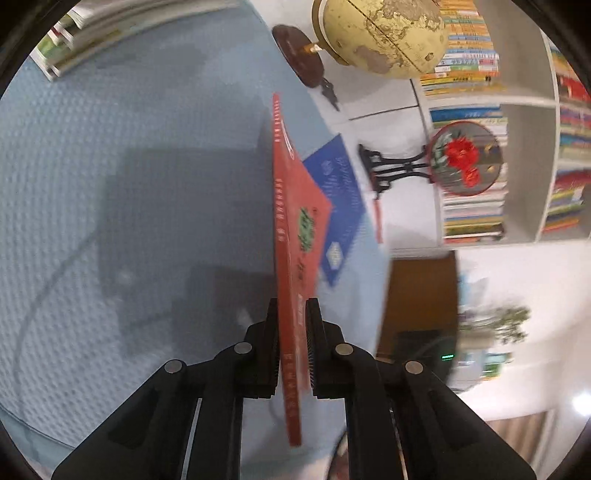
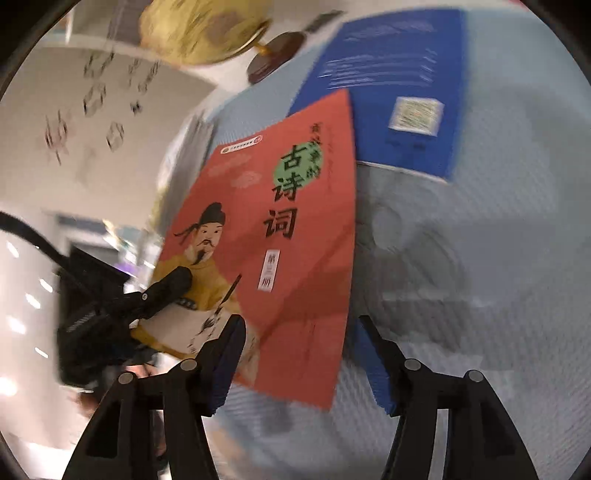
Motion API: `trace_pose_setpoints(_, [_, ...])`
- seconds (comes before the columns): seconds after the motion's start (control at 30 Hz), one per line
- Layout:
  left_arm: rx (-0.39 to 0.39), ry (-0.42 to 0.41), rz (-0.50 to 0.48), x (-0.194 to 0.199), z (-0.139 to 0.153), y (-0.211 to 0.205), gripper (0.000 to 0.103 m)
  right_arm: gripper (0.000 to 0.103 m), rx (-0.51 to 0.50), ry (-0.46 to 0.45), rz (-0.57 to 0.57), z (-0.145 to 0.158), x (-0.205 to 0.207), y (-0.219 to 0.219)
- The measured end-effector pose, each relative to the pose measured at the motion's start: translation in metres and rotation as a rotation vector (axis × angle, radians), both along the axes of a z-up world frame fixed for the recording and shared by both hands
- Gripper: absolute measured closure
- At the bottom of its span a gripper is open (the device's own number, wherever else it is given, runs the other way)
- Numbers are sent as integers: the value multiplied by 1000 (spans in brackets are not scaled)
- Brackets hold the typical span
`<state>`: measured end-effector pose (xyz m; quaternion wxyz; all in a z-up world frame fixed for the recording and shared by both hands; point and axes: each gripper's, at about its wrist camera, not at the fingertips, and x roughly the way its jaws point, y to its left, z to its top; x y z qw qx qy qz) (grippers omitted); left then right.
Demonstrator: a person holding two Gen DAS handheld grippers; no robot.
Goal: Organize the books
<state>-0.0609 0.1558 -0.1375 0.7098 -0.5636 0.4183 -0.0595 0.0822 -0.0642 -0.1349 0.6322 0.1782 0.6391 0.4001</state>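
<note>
Your left gripper (image 1: 292, 306) jaws clench the red book (image 1: 295, 206) upright over the desk (image 1: 110, 166), right gripper (image 2: 301, 325) jaws released; next carry it to the blue book (image 2: 399, 85).

blurred globe (image 2: 199, 33), book stack (image 1: 85, 33) cut off by edge

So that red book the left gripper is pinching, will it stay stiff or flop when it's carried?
The red book looks thin and soft-covered, so it will probably bend somewhat. The left gripper is shut on one edge only, so the far end may sag or swing. It seems light; the right gripper stands open nearby.
</note>
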Motion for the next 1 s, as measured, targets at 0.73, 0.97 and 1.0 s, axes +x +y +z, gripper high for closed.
trace_pose_setpoints(0.73, [510,74,-167,23,23,-43,94,79,-159,-452,100,41,-37,36])
trace_pose_setpoints(0.97, [692,12,-267,8,54,-58,94,79,-289,-683,213,62,-87,49])
trace_pose_setpoints(1.0, [683,4,-266,6,56,-56,94,79,-288,-689,214,63,-90,48])
